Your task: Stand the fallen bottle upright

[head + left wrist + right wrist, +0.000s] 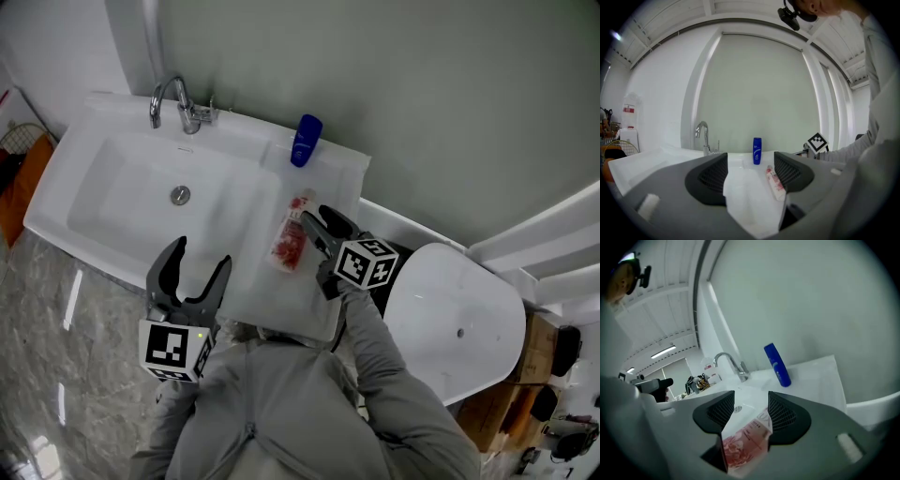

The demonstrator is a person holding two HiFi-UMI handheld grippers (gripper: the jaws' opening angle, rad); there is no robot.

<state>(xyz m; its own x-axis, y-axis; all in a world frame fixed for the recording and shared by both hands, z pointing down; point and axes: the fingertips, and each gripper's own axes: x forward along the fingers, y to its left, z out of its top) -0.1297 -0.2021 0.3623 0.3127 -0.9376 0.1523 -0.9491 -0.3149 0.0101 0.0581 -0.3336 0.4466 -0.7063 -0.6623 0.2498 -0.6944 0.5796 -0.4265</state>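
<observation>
A red-and-white bottle (291, 234) lies on its side on the white counter (267, 295) to the right of the basin. My right gripper (315, 217) is at its right side, low over the counter. In the right gripper view the bottle (745, 441) lies between the parted jaws of the right gripper (746, 408), close against the right one, with a gap on the left. My left gripper (201, 258) hangs open and empty at the counter's front edge; in its own view the left gripper (750, 173) frames the fallen bottle (776, 183).
A blue bottle (306, 140) stands upright at the back of the counter by the wall. The basin (122, 202) with its chrome faucet (178, 101) lies to the left. A white rounded fixture (459, 319) sits to the right.
</observation>
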